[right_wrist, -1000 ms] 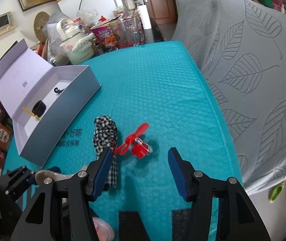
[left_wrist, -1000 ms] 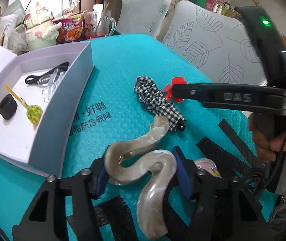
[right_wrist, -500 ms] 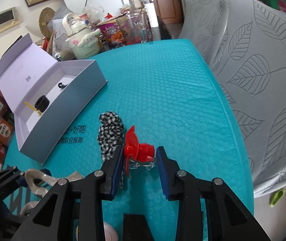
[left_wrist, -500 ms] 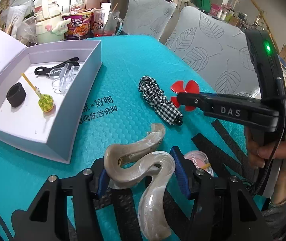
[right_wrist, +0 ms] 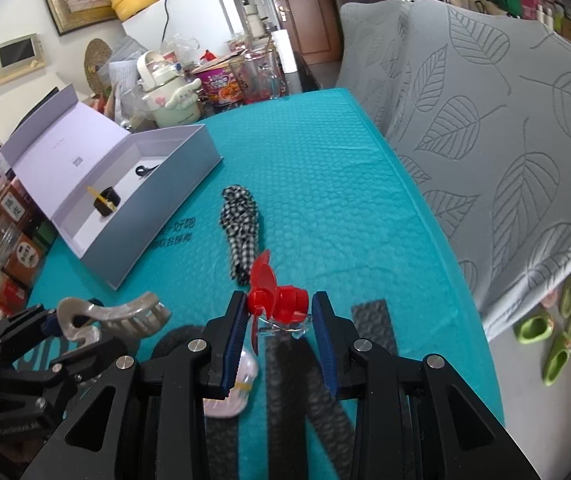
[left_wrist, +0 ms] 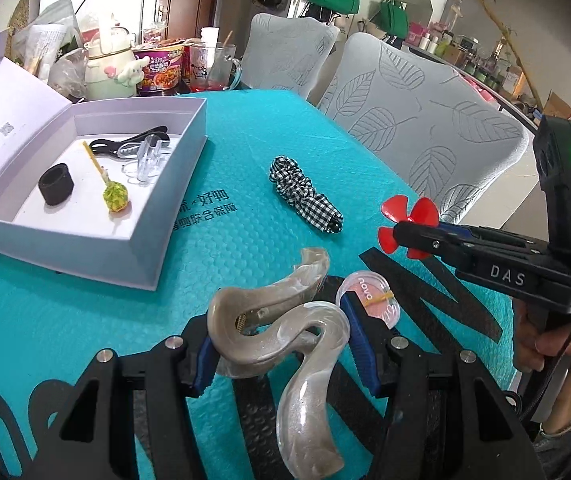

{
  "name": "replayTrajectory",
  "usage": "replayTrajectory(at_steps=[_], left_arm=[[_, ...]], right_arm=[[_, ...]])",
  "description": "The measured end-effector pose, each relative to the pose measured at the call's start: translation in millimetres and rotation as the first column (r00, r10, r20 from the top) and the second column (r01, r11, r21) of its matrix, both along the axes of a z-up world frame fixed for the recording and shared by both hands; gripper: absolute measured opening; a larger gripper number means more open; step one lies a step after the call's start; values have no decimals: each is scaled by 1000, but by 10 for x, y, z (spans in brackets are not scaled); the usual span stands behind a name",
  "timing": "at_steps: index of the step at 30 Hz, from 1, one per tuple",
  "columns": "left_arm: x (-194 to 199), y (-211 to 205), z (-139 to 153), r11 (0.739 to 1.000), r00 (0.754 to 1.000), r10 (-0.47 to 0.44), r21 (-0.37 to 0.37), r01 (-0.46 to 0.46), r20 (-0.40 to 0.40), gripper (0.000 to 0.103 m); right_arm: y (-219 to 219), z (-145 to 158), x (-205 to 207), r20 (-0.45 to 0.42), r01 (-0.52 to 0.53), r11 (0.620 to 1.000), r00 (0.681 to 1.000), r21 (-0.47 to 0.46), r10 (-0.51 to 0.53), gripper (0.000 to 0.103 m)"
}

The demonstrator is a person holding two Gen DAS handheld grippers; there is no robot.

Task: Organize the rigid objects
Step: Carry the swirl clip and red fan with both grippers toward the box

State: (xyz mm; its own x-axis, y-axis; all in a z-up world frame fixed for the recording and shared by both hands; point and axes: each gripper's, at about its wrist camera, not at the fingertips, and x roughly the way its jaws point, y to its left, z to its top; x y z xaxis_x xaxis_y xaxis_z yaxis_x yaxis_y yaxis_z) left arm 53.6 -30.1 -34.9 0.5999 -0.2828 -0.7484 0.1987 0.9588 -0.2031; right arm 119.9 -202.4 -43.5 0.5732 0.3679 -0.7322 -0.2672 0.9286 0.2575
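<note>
Here the left tongs (left_wrist: 283, 354) clamp a marbled hair claw (left_wrist: 285, 336), while the right tongs (right_wrist: 279, 326) pinch a red propeller toy (right_wrist: 275, 298) above the bench (right_wrist: 325, 184), the checked scrunchie (right_wrist: 241, 220) just ahead.

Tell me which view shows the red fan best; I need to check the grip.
The right wrist view: the fan sits centred between the right tool's fingers, hub and blades visible. The left wrist view shows only its blades past the tool's tip, from the side.

Teal bubble mat (left_wrist: 245, 140) under open box (left_wrist: 177, 208), checked scrunchie (left_wrist: 305, 196), pink compact (left_wrist: 381, 300).
</note>
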Motion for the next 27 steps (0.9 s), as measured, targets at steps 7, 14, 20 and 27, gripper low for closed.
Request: replayTrajectory(at_steps=[7,14,20,27], left_arm=[[-233,212,59,999,998,51,18,-51,24,55],[-373,518,155,992,991,121,13,-122,59,55],[-434,736,306,988,984,150,12,-152,101,55],[-448,962,511,983,972,181,8,-184,151,55]], right_arm=[[211,-4,-254,6,-27,999,1000,26,27,33],[503,22,-438,16,-75,997,997,37,74,33],[764,60,-543,18,-103,992,995,77,102,33],[1003,159,-608,31,-130,988,991,85,128,33]])
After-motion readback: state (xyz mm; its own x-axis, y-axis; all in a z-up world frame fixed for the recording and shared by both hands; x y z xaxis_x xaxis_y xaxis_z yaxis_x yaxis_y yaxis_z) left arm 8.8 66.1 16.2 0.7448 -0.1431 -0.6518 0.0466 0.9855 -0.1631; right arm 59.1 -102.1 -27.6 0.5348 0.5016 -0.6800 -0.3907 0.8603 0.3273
